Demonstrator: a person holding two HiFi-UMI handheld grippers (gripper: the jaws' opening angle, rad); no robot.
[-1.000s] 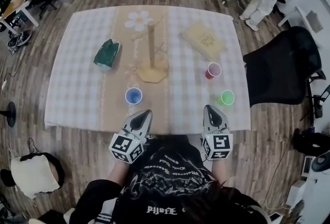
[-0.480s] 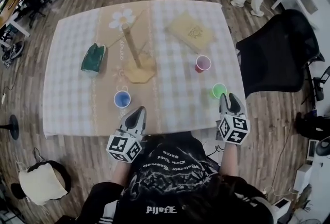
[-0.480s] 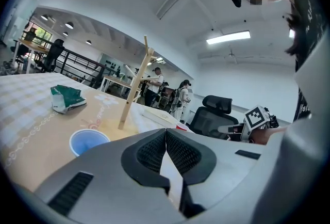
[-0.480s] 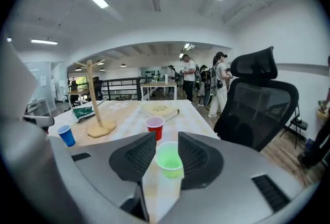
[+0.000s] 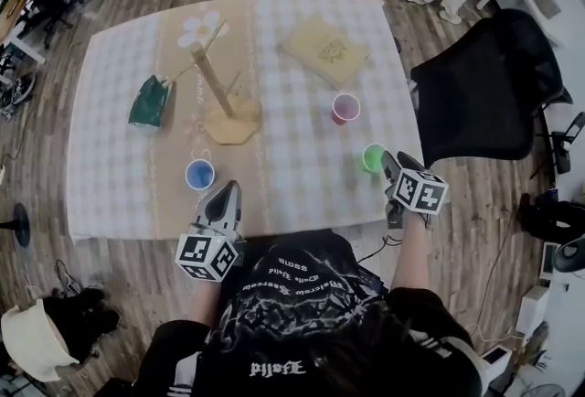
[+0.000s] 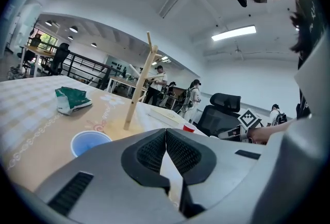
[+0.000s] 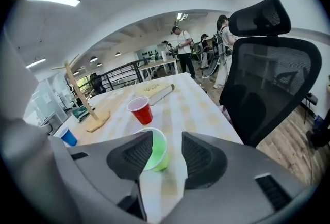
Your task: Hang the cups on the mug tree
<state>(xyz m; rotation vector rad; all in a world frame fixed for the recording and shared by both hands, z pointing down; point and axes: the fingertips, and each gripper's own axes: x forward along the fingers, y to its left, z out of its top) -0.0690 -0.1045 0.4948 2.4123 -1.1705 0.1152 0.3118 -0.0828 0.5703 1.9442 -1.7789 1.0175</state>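
A wooden mug tree stands left of the table's middle with nothing hung on it. A blue cup, a red cup and a green cup stand upright on the checked cloth. My right gripper is at the table's right front corner, just behind the green cup. Its jaws have just been opening and now stand open, with the cup ahead of them and nothing between the pads. My left gripper is shut and empty, close behind the blue cup.
A green packet lies left of the tree, and a flat tan book at the far right of the table. A black office chair stands close to the table's right edge. People stand beyond it.
My right gripper swung out to the right and forward up to the green cup, rolled, and its jaws opened. The left gripper crept forward toward the blue cup, still shut.
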